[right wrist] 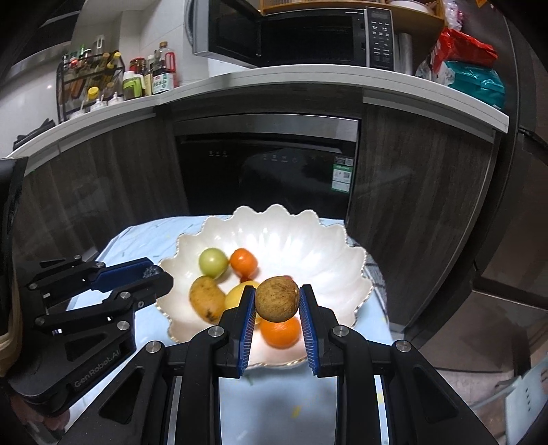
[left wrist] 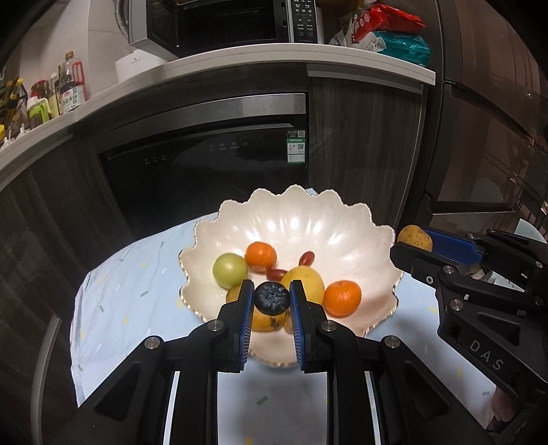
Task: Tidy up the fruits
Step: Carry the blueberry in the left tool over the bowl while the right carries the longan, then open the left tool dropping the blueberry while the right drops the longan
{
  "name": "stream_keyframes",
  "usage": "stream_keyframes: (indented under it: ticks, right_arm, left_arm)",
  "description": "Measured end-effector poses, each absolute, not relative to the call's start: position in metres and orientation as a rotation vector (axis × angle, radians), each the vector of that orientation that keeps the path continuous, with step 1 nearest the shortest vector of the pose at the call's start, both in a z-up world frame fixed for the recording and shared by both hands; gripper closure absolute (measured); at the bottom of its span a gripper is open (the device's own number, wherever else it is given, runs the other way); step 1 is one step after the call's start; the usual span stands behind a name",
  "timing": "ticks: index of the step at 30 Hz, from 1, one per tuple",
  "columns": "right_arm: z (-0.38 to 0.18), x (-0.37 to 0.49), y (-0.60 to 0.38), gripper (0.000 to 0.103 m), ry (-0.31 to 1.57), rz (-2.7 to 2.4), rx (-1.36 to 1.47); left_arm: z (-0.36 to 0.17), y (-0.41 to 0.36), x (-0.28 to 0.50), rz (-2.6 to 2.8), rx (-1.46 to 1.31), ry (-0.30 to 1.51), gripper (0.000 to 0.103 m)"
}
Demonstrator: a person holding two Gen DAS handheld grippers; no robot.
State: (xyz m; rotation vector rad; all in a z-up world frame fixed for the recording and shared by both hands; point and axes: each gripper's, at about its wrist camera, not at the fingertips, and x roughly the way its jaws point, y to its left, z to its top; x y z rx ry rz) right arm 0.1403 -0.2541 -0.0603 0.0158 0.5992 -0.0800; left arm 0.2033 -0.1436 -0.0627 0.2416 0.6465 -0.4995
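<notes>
A white scalloped bowl stands on a light blue cloth and holds a green fruit, two oranges, a yellow fruit and red grapes. My left gripper is shut on a dark blueberry above the bowl's near side. My right gripper is shut on a round brown fruit above the bowl. The right gripper also shows in the left wrist view with the brown fruit at the bowl's right rim. The left gripper shows in the right wrist view.
The blue cloth covers a small table in front of a dark dishwasher. Above it a white counter carries a microwave, sauce bottles and snack bags. A brown oblong fruit lies in the bowl.
</notes>
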Motion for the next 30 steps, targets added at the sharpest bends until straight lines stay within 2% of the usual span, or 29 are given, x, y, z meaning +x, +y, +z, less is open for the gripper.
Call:
stream_keyframes:
  ticks: [30]
  right_arm:
    - [-0.100,0.220,-0.306,0.076,0.709,-0.125,0.055]
  left_arm:
    - [-0.101,-0.183,0.288,-0.502,0.266,0.734,0.081]
